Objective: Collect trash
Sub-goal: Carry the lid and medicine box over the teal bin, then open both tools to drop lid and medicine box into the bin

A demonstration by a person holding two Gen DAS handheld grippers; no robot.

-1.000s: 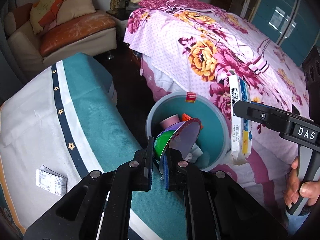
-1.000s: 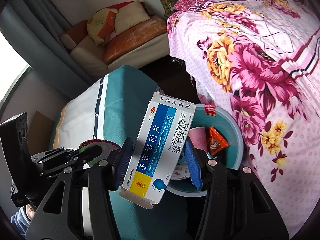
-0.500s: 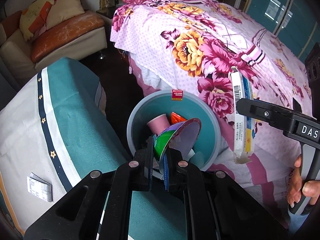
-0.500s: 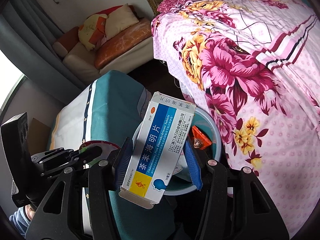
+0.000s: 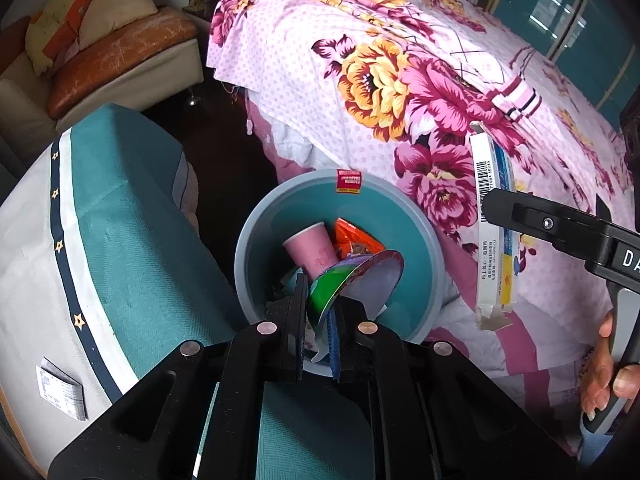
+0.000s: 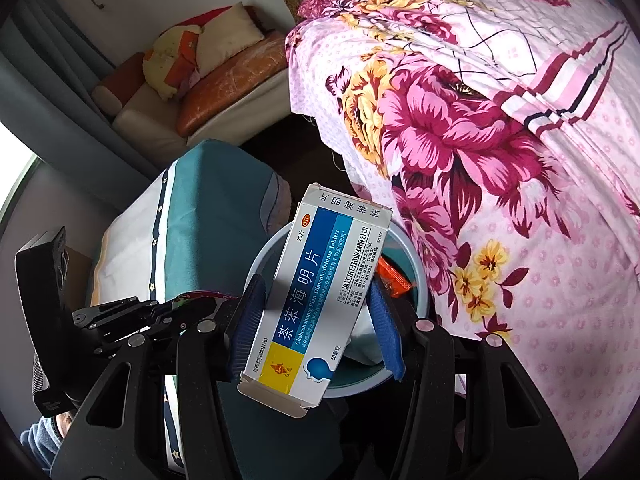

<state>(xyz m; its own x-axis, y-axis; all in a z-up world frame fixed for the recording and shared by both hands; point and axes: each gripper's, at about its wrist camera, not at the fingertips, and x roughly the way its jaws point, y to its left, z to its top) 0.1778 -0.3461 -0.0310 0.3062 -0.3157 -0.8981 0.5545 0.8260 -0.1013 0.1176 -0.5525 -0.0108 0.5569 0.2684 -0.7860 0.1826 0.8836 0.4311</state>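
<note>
The left gripper (image 5: 318, 314) is clamped on the crushed edge of a lid (image 5: 358, 284), a round foil piece with a green and purple face and a pale underside, and holds it tilted right over the mouth of the bin (image 5: 248, 240). The bin stands on the dark floor between a teal cover (image 5: 132, 216) and the floral bedspread (image 5: 400, 80). Inside lie a pink cup (image 5: 314, 246) on its side and an orange wrapper (image 5: 356, 242) just beside it.

The right gripper (image 6: 316, 320) pinches a box (image 6: 320, 296) by its two long sides, with the printed blue-and-white face toward the camera and the open bottom flap hanging below the pads. From the left view the box shows edge-on, upright, off the bin's right rim and in front of the bedspread (whether it is over the opening or just outside it I cannot tell). A hand (image 5: 604, 364) wraps the right handle from below at the frame's lower right.

A folded paper (image 5: 60, 394) lies on the cover's white part, well apart from the bin.
</note>
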